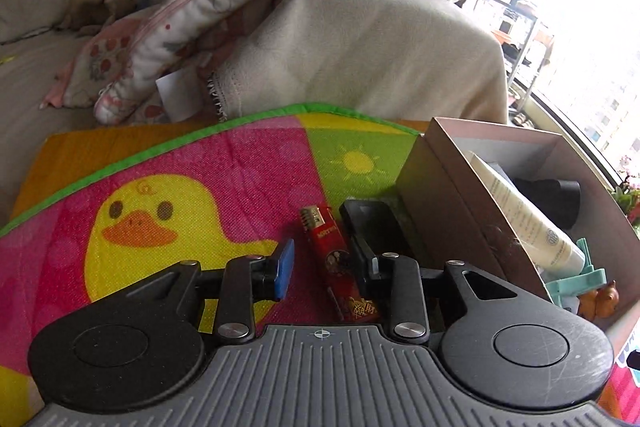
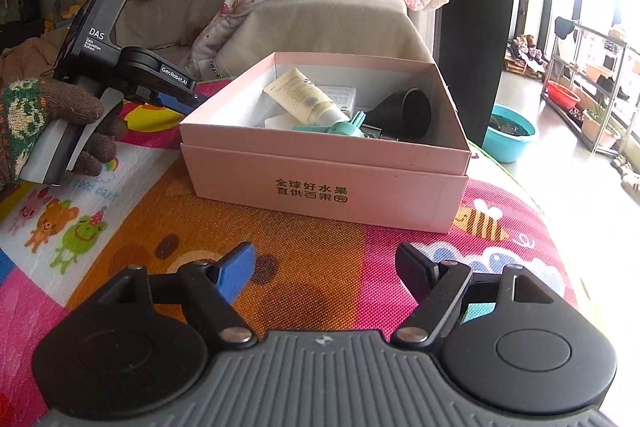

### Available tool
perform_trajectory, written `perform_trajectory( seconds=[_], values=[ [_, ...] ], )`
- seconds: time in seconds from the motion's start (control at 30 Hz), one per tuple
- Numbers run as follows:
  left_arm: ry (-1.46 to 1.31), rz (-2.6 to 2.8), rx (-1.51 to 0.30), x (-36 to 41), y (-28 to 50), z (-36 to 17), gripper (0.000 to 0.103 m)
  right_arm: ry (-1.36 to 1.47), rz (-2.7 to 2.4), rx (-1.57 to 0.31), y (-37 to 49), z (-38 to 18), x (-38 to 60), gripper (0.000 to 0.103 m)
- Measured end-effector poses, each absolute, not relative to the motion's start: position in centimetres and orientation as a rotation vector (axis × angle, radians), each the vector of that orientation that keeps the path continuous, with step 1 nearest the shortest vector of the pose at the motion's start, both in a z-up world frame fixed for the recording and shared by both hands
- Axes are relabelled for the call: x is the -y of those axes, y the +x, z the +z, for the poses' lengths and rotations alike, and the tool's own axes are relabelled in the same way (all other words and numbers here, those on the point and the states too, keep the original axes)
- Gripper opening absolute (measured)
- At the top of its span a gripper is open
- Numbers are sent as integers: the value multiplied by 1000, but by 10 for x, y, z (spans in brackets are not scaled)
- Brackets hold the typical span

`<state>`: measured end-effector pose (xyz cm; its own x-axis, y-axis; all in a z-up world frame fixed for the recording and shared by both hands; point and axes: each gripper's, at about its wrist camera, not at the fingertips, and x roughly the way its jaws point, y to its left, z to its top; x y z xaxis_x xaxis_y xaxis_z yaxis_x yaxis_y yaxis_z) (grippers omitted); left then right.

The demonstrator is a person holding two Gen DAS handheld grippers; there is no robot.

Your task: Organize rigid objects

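The left gripper (image 1: 326, 269) has its fingers released, straddling the red lighter (image 1: 334, 267), which lies flat on the play mat (image 1: 240, 163) just beside the pink box (image 2: 328, 183); I would centre them before clenching, since a black object (image 1: 368, 227) crowds that side. The right gripper (image 2: 326, 273) hovers parted and empty before the box, whose far half offers room.

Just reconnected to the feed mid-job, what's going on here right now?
A person with a gripper in each hand is tidying small items into the pink box on the play mat. The left gripper is over a red lighter lying on the mat beside the box; the lighter sits between the jaws, but the pads do not look pressed on it. The right gripper is open and empty in front of the box, which already holds a cream tube, a black funnel and a teal clip.
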<state>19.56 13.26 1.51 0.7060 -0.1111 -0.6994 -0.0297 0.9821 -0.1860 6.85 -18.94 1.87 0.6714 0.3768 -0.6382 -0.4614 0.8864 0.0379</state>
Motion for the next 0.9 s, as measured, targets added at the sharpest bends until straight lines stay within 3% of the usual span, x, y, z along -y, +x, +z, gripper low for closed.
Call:
perform_trajectory(
  seconds=[0.23,0.4,0.7,0.9],
  values=[
    [-75,-56,-774,-116,200,14,40,-125,469,-725,68,10,185,78],
    [-68,-53,-765,-118,199,13,31,-128,459,-730,68,8,184,78],
    [-199,-17,-688,-132,215,32,29,-135,449,-731,67,7,182,78],
    [-174,-35,-819,-115,263,22,29,-128,450,-731,67,7,183,79]
  ],
)
